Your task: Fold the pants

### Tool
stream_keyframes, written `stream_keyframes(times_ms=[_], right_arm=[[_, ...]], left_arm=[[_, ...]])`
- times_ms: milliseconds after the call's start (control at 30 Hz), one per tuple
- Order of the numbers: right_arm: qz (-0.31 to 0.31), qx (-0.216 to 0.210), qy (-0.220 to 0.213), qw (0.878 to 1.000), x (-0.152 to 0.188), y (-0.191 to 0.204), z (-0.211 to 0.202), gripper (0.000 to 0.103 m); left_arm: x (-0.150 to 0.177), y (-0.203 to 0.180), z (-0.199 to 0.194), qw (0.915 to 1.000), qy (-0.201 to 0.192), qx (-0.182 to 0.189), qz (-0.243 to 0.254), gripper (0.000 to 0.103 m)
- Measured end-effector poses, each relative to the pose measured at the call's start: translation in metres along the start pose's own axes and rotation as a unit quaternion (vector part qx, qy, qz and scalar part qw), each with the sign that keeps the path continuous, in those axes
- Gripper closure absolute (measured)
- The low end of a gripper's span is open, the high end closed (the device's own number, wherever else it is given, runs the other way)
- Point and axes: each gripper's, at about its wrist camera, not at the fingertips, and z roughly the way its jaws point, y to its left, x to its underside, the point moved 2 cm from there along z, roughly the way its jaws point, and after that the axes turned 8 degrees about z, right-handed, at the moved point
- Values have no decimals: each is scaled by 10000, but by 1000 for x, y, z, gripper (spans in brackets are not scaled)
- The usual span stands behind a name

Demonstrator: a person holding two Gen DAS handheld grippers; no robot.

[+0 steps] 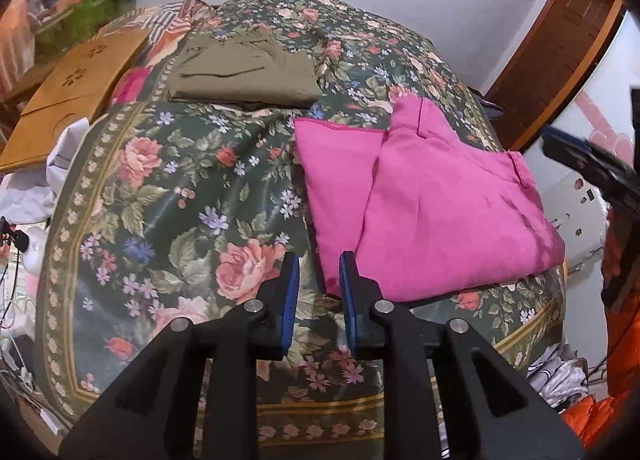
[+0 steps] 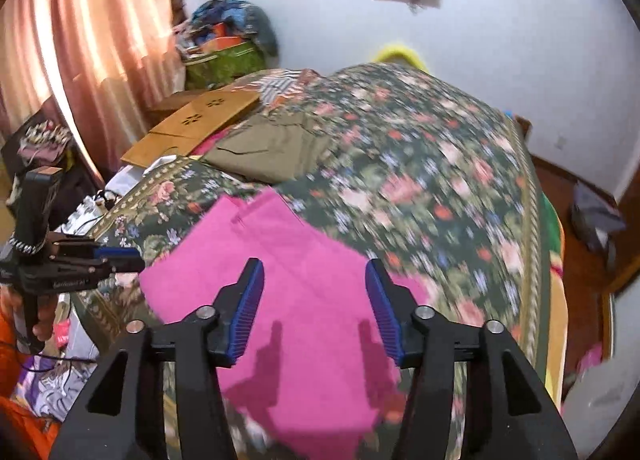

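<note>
Pink pants (image 1: 432,204) lie folded on the floral bedspread (image 1: 180,188), near its front edge. Left gripper (image 1: 319,280) hovers narrowly parted, holding nothing; right gripper (image 2: 315,296) spreads wide above them. Green basket (image 2: 224,62) holds heaped clothes.

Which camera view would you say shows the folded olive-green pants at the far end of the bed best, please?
The left wrist view: the folded olive-green pants appear sharp, with seams and edges visible on the floral bedspread. In the right wrist view the same pants are smaller and motion-blurred.
</note>
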Motion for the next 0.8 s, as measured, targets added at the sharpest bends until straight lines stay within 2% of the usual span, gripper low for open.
stream_keyframes(times_ms=[33,100,200,367,567,633,667,800], right_arm=[[-107,-18,-8,9999,-6,5,6,53],[-251,-56,-36,9997,-16,12,16,53],[-309,-343,127,9989,-32,19,37,53],[-381,-643,526,9958,-43,26,70,53],[-515,-760,1044,9903,-40,29,105,53],[-601,-739,1112,9892,-38,29,111,63],[-626,-800,1150,9882,-37,29,111,74],[-829,-784,1137,9869,-35,31,112,89]], left_arm=[[-2,0,-2,10000,-33,-56,27,82],[-8,0,-6,9999,-125,-81,46,71],[-16,-4,-9,9997,-242,4,55,63],[-24,-16,4,9996,-190,195,123,63],[-15,-25,30,9995,138,88,264,63],[-12,-24,35,9994,187,-6,303,62],[-10,-23,37,9994,207,-10,271,61],[-7,-19,45,9995,277,83,126,58]])
